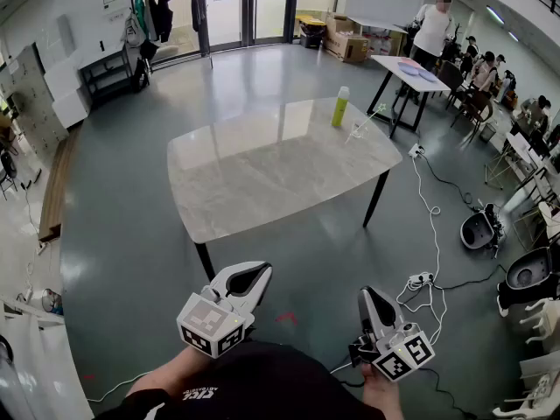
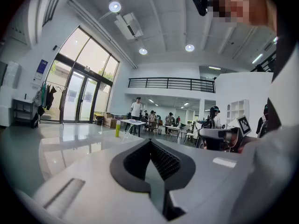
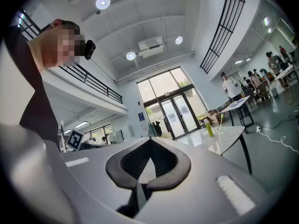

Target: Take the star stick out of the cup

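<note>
Head view: star stick (image 1: 369, 121) far beyond right tool (image 1: 367, 296)

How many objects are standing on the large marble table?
2. A green bottle stands near the far right corner of the table; a clear cup with a thin stick is just right of it, by the edge. Smaller things may go unseen.

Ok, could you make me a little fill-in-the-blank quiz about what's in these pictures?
1. The bottle on the table is coloured ____.
2. The jaws of the left gripper and the right gripper are ____.
3. Neither gripper touches the table, and both hold ____.
Missing words: green; shut; nothing.
</note>
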A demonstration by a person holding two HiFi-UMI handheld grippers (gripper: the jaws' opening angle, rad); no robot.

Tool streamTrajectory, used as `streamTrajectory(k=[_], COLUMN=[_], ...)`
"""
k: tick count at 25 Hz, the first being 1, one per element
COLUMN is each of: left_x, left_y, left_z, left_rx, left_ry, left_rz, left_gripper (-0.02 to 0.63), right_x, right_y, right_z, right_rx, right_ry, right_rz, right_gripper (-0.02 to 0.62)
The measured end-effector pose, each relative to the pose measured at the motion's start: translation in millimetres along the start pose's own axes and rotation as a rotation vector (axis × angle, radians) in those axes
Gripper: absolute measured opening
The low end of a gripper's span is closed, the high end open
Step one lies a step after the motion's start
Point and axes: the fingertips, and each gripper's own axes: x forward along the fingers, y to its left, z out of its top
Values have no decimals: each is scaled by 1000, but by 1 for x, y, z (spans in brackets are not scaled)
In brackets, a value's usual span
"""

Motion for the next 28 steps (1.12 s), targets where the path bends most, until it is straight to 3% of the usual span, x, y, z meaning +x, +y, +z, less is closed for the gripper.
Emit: streamTrajectory(k=[9, 14, 21, 28], left_x=[16, 31, 60, 134], left_y=[-41, -68, -63, -48], left_z=[-9, -14, -18, -12], left_rx=[-39, -57, -35, -37], left_ry=[8, 22, 58, 45], left_rz=[-25, -57, -69, -118], left_gripper=[3, 2, 3, 3], right_x=[-42, -62, -59, -33], right_y=[-13, -26, -54, -110], right_z=[8, -1, -7, -2], right_rx=[44, 85, 139, 155], right_ry=[-49, -24, -5, 28], right_rz=[27, 26, 8, -39], right_gripper=[12, 12, 12, 12])
